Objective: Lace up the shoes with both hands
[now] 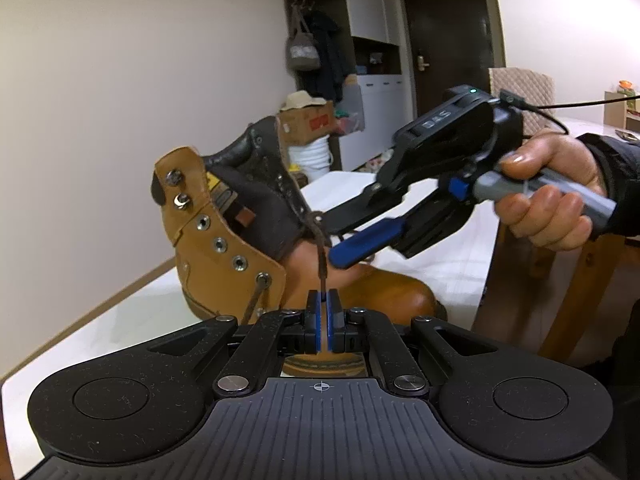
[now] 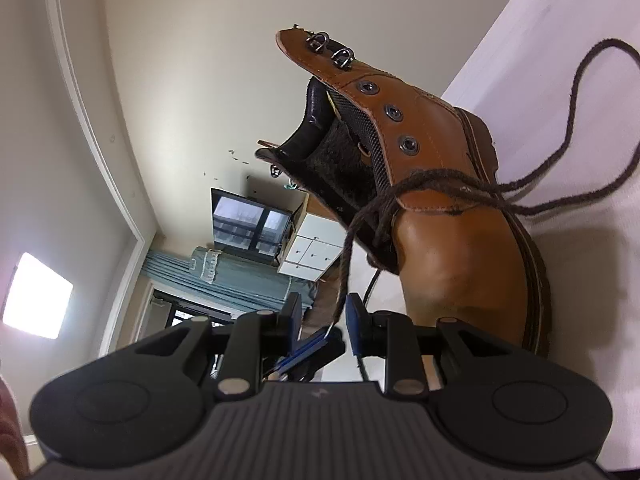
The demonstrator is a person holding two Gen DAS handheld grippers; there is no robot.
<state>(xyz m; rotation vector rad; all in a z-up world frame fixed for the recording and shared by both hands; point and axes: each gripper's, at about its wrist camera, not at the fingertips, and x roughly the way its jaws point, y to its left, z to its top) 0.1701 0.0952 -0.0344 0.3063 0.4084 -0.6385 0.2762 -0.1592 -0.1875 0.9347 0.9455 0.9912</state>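
Note:
A tan leather boot [image 1: 224,248] stands on the white table [image 1: 448,240], its dark tongue pulled open. My left gripper [image 1: 323,296] is shut on the end of the dark brown lace [image 1: 320,256], which runs up taut to the boot's throat. A hand holds my right gripper [image 1: 336,240] just right of the lace, with its jaws apart. In the right wrist view the boot [image 2: 440,200] looks tilted. The lace [image 2: 347,248] hangs down between the right gripper's [image 2: 325,312] spread fingers without touching either pad. Below them the left gripper [image 2: 312,348] pinches the lace tip. A loose loop of lace [image 2: 576,120] lies on the table.
A wooden chair [image 1: 568,280] stands at the table's right edge. Behind the table are a cardboard box [image 1: 308,120], a white bucket [image 1: 310,156], cabinets and a dark door [image 1: 452,40]. The table's left edge [image 1: 100,320] runs along a bare wall.

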